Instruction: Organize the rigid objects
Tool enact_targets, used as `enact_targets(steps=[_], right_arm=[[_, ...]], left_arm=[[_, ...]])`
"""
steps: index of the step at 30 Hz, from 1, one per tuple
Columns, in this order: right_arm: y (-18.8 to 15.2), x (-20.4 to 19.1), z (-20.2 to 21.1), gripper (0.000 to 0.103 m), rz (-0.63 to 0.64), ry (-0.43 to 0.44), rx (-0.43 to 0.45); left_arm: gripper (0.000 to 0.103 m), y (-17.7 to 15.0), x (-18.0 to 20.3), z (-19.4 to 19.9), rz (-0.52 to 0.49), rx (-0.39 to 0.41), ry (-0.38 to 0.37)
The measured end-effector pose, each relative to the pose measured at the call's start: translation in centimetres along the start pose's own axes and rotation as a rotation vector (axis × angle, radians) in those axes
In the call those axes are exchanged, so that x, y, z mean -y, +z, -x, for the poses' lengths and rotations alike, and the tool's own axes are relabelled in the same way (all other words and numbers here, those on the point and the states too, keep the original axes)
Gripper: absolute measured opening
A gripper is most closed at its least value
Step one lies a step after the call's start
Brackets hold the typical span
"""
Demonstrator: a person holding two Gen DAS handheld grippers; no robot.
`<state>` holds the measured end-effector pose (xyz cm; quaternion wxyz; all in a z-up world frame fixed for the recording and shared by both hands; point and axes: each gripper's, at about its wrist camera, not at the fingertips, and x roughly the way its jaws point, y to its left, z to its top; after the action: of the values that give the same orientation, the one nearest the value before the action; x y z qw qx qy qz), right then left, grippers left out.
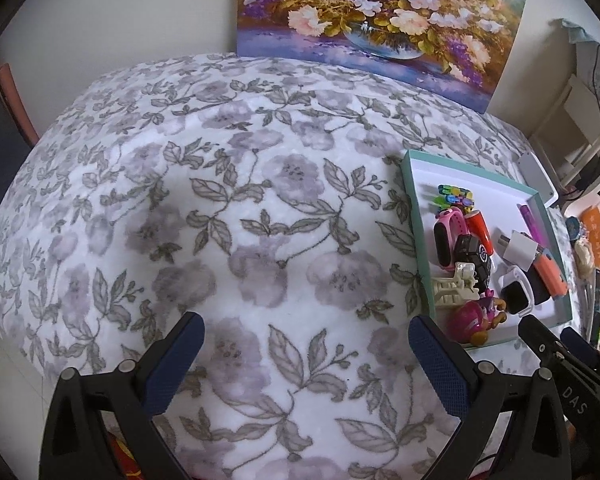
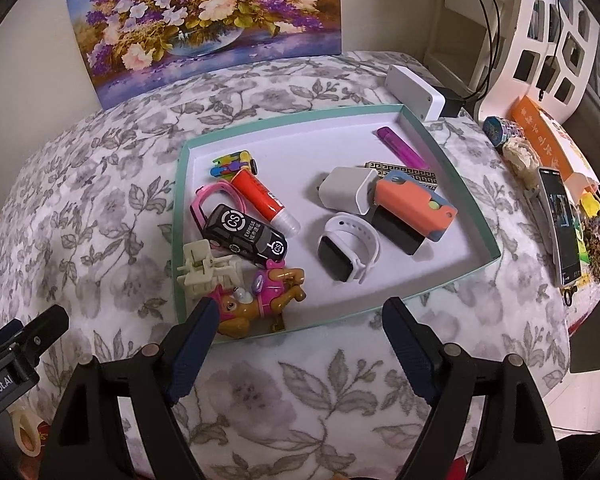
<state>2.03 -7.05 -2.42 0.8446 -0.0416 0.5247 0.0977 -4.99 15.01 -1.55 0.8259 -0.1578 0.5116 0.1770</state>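
Observation:
A shallow teal-rimmed tray (image 2: 452, 152) (image 1: 414, 216) lies on the floral cloth and holds several small items: a black toy car (image 2: 246, 236), a red glue stick (image 2: 260, 196), a pink watch (image 2: 216, 196), a white smartwatch (image 2: 348, 252), a white charger (image 2: 346, 190), an orange-and-blue case (image 2: 414, 204), a purple tube (image 2: 402, 148), a cream hair claw (image 2: 204, 270) and a pink-and-brown toy pup (image 2: 260, 300). My right gripper (image 2: 296, 344) stands open just before the tray's near edge. My left gripper (image 1: 306, 364) stands open over bare cloth, left of the tray.
A flower painting (image 2: 204, 20) leans on the wall behind. A white box (image 2: 414, 90) sits past the tray. A phone (image 2: 560, 224), an orange booklet (image 2: 548, 136) and small clutter lie at the right; a white shelf unit (image 2: 540, 40) stands beyond.

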Motion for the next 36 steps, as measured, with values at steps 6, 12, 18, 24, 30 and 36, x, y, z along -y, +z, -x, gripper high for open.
enact_targets(steps=[6, 12, 18, 24, 30, 36], right_arm=[[-0.03, -0.23, -0.06, 0.084, 0.014, 0.0, 0.0], [-0.01, -0.37, -0.16, 0.084, 0.016, -0.002, -0.008], [0.01, -0.39, -0.2, 0.084, 0.021, -0.003, -0.011], [-0.01, -0.48, -0.27, 0.084, 0.022, -0.005, -0.014], [0.01, -0.65, -0.29, 0.084, 0.032, -0.004, -0.016], [-0.01, -0.7, -0.54, 0.084, 0.04, -0.007, -0.028]], left_arm=[[0.103, 0.13, 0.07, 0.36, 0.013, 0.001, -0.017], [0.103, 0.42, 0.04, 0.55, 0.018, 0.013, -0.023], [0.103, 0.54, -0.05, 0.31, 0.027, 0.001, -0.025], [0.103, 0.5, 0.09, 0.26, 0.017, 0.007, 0.009], [0.103, 0.6, 0.09, 0.27, 0.022, 0.01, 0.003], [0.103, 0.64, 0.33, -0.08, 0.021, -0.007, -0.001]])
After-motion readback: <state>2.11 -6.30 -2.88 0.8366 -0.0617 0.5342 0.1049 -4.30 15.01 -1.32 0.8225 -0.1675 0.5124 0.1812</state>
